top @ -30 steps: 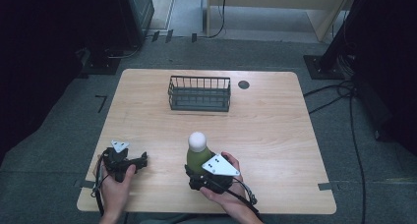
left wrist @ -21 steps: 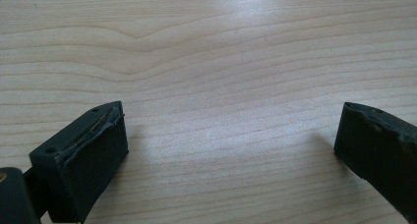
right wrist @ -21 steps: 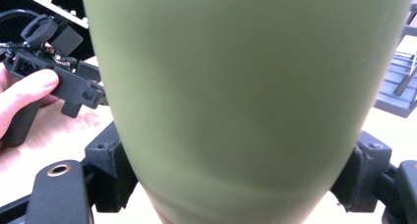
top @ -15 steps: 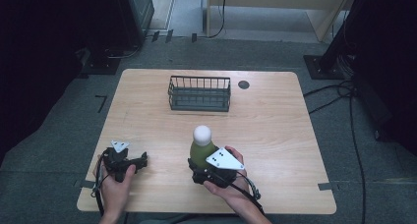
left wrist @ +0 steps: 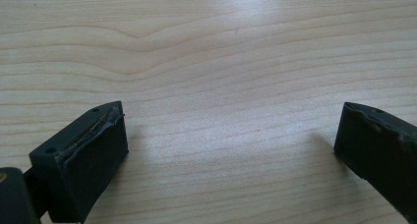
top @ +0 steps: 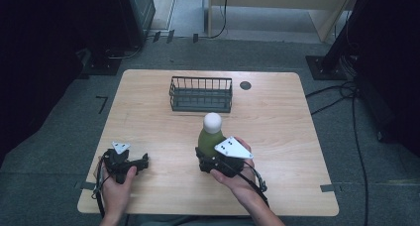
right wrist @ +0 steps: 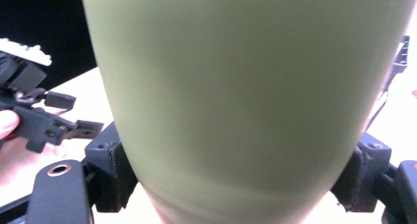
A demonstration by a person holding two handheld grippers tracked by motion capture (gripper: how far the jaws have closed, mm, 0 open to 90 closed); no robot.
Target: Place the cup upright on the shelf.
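Clamped in my right gripper (top: 210, 159) is the green bottle (top: 208, 138) with its white cap, upright above the near middle of the wooden table (top: 297, 137), well short of the wire basket (top: 201, 93). Over at the near left, my left gripper (top: 141, 162) rests with jaws wide apart, gripping nothing.

In the right gripper view the green bottle (right wrist: 246, 101) is running off the top and bottom edges, so its white cap and base are lying out of frame, and its surface is looking soft and blurred. In the high view the right gripper (top: 210, 161) is covering the bottle's lower body, and its jaw tips are staying hidden behind it. In the left gripper view the far-right jaw is being clipped by the edge.
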